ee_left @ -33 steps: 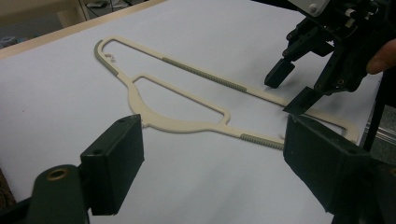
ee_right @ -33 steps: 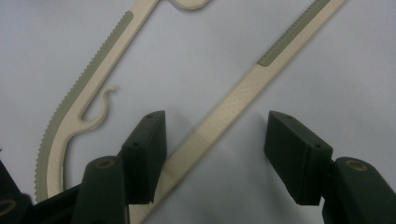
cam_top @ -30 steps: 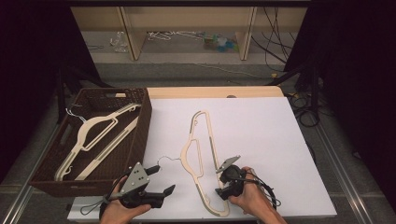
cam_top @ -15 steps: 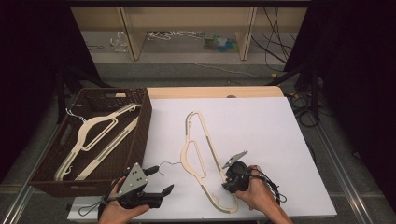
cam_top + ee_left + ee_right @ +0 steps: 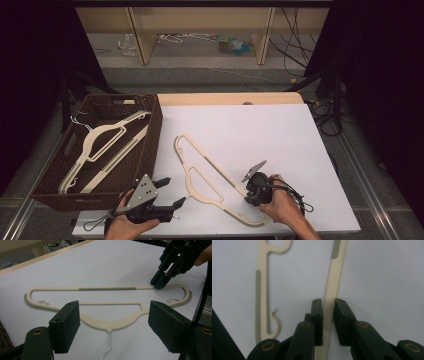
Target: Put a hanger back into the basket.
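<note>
A cream plastic hanger (image 5: pixel 187 180) lies flat on the white table top (image 5: pixel 260 135), running diagonally from mid-table toward the front edge. My right gripper (image 5: pixel 250 197) is shut on its straight lower bar (image 5: pixel 334 280) near the front end; in the right gripper view (image 5: pixel 328 302) the bar passes between the two jaws. My left gripper (image 5: pixel 174 191) hovers open at the front left, its jaws (image 5: pixel 113 311) spread wide and aimed at the hanger's curved shoulder (image 5: pixel 110 325). The hanger's metal hook (image 5: pixel 108 345) points toward the left gripper, and nothing is between those jaws.
A dark woven basket (image 5: pixel 153 135) stands at the left edge of the table and holds two more cream hangers (image 5: pixel 100 140). The table's front edge runs just beneath both hands. Behind the table, a low wooden shelf (image 5: pixel 200 20) has clutter under it.
The right gripper has dragged its end of the hanger rightward and toward the front edge, so the hanger has swung and its far end moved left. The left gripper has barely shifted.
</note>
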Demonstrator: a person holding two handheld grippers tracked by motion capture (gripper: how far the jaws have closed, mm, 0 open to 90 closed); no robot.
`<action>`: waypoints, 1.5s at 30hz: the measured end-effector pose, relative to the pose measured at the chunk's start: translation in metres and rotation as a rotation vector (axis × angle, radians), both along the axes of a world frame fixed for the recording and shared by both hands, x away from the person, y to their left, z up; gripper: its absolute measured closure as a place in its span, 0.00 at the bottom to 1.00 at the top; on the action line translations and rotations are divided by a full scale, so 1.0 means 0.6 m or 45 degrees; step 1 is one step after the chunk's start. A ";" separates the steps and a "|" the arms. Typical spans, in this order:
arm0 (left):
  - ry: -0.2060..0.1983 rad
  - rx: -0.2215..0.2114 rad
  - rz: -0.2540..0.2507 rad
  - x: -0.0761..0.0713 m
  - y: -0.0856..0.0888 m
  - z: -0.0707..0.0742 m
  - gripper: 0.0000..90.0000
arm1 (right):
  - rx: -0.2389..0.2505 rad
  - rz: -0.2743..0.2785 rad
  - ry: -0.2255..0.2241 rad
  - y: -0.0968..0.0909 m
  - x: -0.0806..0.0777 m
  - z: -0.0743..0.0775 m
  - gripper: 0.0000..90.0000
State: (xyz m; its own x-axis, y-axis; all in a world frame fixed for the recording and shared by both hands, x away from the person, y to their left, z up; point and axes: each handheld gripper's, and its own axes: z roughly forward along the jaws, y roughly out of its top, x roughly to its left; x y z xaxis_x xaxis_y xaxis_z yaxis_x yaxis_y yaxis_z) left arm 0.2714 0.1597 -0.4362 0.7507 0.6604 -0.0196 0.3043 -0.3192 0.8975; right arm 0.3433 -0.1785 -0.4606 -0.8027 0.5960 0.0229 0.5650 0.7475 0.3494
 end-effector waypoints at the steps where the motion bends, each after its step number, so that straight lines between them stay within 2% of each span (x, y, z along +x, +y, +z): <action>1: -0.002 -0.004 0.005 0.000 -0.001 0.000 0.28 | 0.002 0.000 0.006 -0.005 0.001 0.000 0.88; 4: 0.003 -0.005 0.006 0.000 -0.002 -0.001 0.28 | -0.018 0.014 0.015 -0.013 0.005 0.003 0.88; 6: 0.004 -0.005 -0.007 0.001 -0.004 -0.002 0.28 | -0.003 0.014 0.049 -0.019 0.009 0.003 0.88; 7: 0.001 0.012 -0.006 0.001 -0.005 -0.002 0.28 | 0.001 0.011 0.049 -0.020 0.009 0.002 0.88; 11: 0.003 0.010 -0.015 0.002 -0.007 -0.003 0.28 | -0.005 0.010 0.046 -0.018 0.009 0.002 0.87; 13: 0.006 0.021 -0.013 0.001 -0.008 -0.003 0.28 | 0.016 -0.015 0.060 -0.019 0.008 0.000 0.83; 16: 0.012 0.023 -0.019 0.002 -0.010 -0.006 0.29 | -0.007 -0.004 0.038 -0.015 0.005 -0.001 0.83; 20: 0.019 0.060 -0.033 0.005 -0.013 -0.011 0.29 | -0.022 -0.010 0.023 -0.013 0.004 0.000 0.88; 22: 0.022 0.057 -0.044 0.006 -0.014 -0.013 0.29 | -0.034 -0.012 0.019 -0.012 0.004 0.001 0.88; 23: 0.013 0.087 -0.051 0.009 -0.016 -0.016 0.29 | -0.054 -0.003 0.012 -0.007 0.003 0.004 0.88; 25: 0.013 0.105 -0.058 0.011 -0.017 -0.018 0.29 | -0.061 -0.002 -0.005 -0.006 0.005 0.008 0.88; 27: 0.009 0.144 -0.065 0.019 -0.023 -0.026 0.29 | -0.051 0.010 -0.002 -0.007 0.007 0.016 0.88; 28: 0.009 0.144 -0.065 0.019 -0.023 -0.026 0.30 | -0.044 0.013 -0.021 -0.007 0.007 0.022 0.88; 29: -0.008 0.209 -0.087 0.027 -0.024 -0.032 0.30 | -0.049 0.024 -0.027 -0.009 0.008 0.027 0.88; 32: -0.021 0.227 -0.086 0.034 -0.029 -0.039 0.31 | -0.060 0.035 -0.044 -0.012 0.008 0.040 0.88; 33: -0.024 0.246 -0.087 0.037 -0.030 -0.042 0.31 | -0.060 0.035 -0.044 -0.012 0.008 0.040 0.88; 34: -0.034 0.292 -0.106 0.043 -0.032 -0.047 0.32 | -0.066 0.040 -0.050 -0.016 0.008 0.047 0.88; 35: -0.034 0.292 -0.106 0.043 -0.032 -0.047 0.32 | -0.071 0.040 -0.058 -0.016 0.007 0.050 0.88; 36: -0.024 0.338 -0.111 0.049 -0.035 -0.053 0.32 | -0.079 0.039 -0.064 -0.017 0.007 0.055 0.88; 38: -0.022 0.349 -0.115 0.051 -0.036 -0.055 0.33 | -0.080 0.051 -0.069 -0.017 0.007 0.058 0.88; 39: -0.036 0.409 -0.132 0.059 -0.038 -0.060 0.34 | -0.084 0.057 -0.079 -0.018 0.008 0.065 0.88; 41: -0.036 0.424 -0.141 0.062 -0.040 -0.063 0.34 | -0.081 0.054 -0.074 -0.020 0.008 0.068 0.88; 42: -0.047 0.476 -0.153 0.067 -0.044 -0.068 0.34 | -0.083 0.060 -0.073 -0.021 0.008 0.069 0.88; 44: -0.045 0.455 -0.155 0.069 -0.048 -0.073 0.33 | -0.088 0.056 -0.073 -0.021 0.008 0.070 0.88; 45: -0.056 0.516 -0.165 0.072 -0.052 -0.077 0.33 | -0.092 0.056 -0.072 -0.022 0.008 0.072 0.88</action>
